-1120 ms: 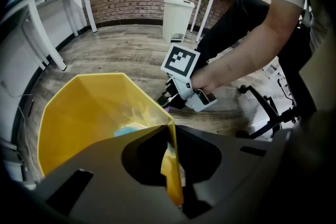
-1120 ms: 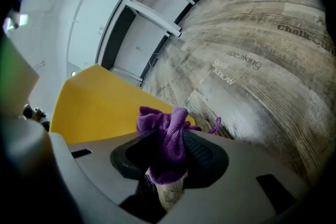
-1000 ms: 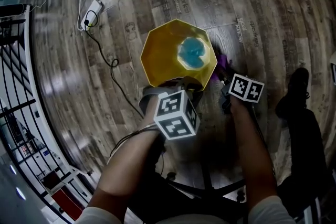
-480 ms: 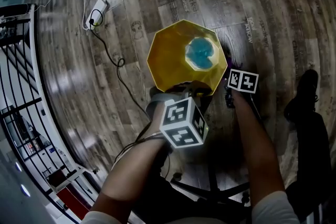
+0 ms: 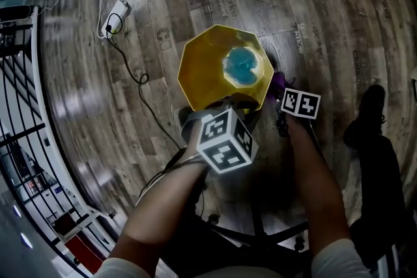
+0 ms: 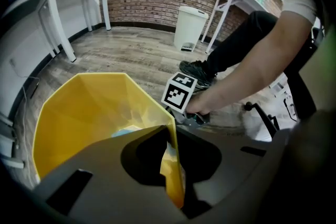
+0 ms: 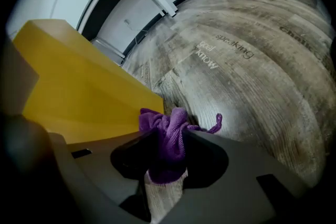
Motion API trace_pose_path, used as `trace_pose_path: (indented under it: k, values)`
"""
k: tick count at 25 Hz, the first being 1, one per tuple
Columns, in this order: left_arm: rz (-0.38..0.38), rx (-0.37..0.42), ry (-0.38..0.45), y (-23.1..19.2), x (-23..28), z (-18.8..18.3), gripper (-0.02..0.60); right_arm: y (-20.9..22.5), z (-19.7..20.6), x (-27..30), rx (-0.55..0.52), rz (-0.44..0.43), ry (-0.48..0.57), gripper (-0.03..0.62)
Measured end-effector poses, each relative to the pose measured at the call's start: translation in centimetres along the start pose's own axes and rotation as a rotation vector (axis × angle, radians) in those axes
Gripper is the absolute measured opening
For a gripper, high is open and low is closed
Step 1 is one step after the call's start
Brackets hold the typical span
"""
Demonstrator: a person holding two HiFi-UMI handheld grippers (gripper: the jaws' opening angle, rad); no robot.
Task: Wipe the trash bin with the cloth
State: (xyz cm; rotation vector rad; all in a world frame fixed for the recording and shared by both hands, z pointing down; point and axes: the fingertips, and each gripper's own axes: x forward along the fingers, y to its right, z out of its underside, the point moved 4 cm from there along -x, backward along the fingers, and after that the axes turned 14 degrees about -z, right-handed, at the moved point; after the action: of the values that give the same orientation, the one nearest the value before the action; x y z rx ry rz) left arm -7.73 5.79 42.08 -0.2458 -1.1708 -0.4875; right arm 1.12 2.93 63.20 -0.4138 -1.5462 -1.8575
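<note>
The yellow octagonal trash bin [image 5: 208, 68] stands on the wood floor, with something blue [image 5: 242, 66] in its bottom. My left gripper [image 5: 227, 104] is shut on the bin's near rim; the left gripper view shows the yellow wall's edge [image 6: 173, 165] clamped between the jaws. My right gripper [image 5: 281, 115] is beside the bin's right outer wall [image 7: 79, 86], shut on the purple cloth [image 7: 165, 139]. The cloth [image 5: 277, 83] bunches out past the jaws, close against the wall; I cannot tell whether it touches.
A power strip [image 5: 116, 13] and its black cable [image 5: 140, 78] lie on the floor left of the bin. A black metal rack [image 5: 19, 107] stands far left. A chair base [image 5: 260, 231] is under me. A white pedal bin [image 6: 191, 26] and white tables [image 6: 79, 2] stand further off.
My right gripper with the cloth has sunk a little along the bin's right side. The left gripper has kept its hold on the rim.
</note>
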Motion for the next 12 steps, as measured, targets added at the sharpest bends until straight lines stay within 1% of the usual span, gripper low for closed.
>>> trace_pose_path:
  k: [4, 7, 9, 10, 12]
  values:
    - [-0.030, -0.082, 0.019, -0.6, 0.7, -1.3, 0.023, -0.1, 0.1, -3.1, 0.033, -0.018, 0.043, 0.144]
    - [-0.042, -0.124, 0.030, -0.9, 1.1, -2.3, 0.023, -0.2, 0.3, -4.9, 0.069, -0.023, 0.069, 0.144]
    - [-0.038, -0.148, 0.030, -1.1, 1.3, -2.6, 0.023, -0.4, 0.3, -5.7, 0.071, -0.028, 0.077, 0.144]
    - [-0.035, -0.143, 0.030, -1.0, 1.2, -2.8, 0.023, -0.6, 0.2, -6.1, 0.069, -0.032, 0.081, 0.144]
    - [-0.028, -0.091, 0.033, -0.8, 0.8, -3.0, 0.035, -1.0, 0.1, -6.7, 0.069, -0.042, 0.093, 0.144]
